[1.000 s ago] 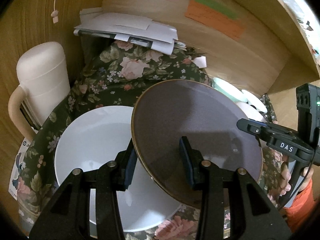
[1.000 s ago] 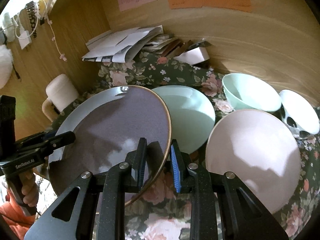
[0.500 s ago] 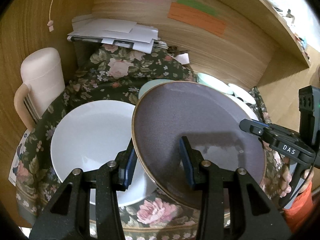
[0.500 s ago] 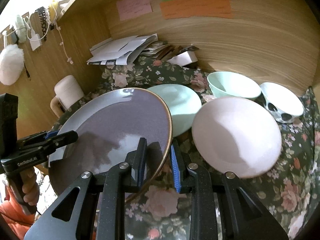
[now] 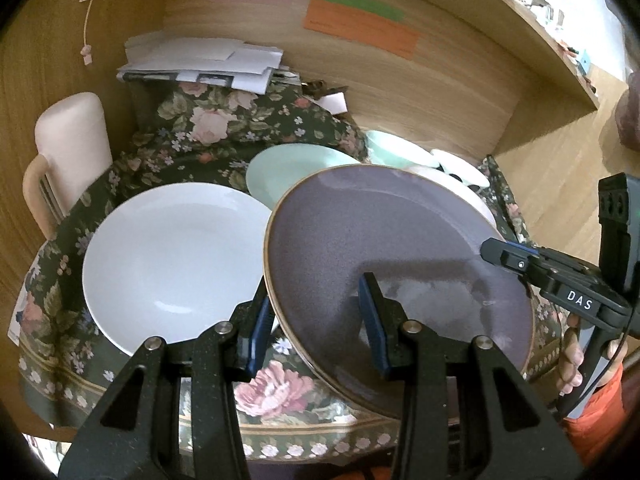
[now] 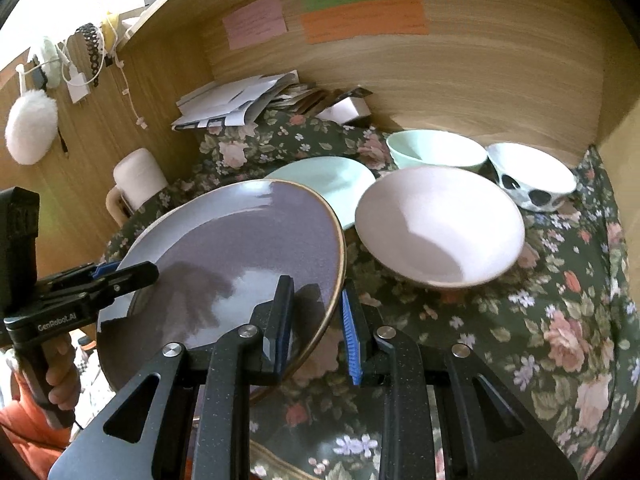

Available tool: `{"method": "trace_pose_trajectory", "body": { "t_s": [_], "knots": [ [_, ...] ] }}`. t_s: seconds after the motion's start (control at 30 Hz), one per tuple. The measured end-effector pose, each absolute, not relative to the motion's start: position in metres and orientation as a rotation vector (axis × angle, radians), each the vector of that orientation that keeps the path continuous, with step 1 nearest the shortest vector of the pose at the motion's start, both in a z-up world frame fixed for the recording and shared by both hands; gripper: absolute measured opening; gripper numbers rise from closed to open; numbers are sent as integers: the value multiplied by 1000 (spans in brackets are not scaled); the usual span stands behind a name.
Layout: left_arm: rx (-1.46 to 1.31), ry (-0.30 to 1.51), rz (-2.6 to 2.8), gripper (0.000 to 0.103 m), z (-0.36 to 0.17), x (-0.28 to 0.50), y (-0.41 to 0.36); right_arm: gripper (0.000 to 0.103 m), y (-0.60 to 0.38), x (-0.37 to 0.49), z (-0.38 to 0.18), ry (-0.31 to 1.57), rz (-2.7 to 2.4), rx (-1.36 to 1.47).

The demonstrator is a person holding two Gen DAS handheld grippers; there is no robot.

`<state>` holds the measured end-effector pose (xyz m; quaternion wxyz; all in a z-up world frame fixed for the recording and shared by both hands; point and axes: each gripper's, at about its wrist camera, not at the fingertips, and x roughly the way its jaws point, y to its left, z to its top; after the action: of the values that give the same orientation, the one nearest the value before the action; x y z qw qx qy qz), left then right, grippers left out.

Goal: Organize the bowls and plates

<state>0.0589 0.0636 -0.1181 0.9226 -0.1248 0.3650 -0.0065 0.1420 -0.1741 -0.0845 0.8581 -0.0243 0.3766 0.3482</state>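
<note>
Spanning both tools [image 5: 316,336] [image 6: 316,328]: purple plate [image 5: 384,256]

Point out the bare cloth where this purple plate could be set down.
Bare floral cloth lies on the near side of the pink plate and the spotted bowl. The rest is crowded: white plate, mint plate, mint bowl.

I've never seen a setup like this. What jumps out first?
A big purple plate is held up over the flowered tablecloth, clamped at opposite rims by the left gripper and the right gripper. A white plate lies to its left, and a pink bowl to its right.
</note>
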Motion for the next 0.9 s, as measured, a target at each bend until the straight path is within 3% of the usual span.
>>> {"method": "trace_pose_trajectory", "body": {
  "t_s": [0.9],
  "knots": [
    [-227,872,-63,41,-163,73,25,21,-217,138,-129,889,675,26]
  ]
}}
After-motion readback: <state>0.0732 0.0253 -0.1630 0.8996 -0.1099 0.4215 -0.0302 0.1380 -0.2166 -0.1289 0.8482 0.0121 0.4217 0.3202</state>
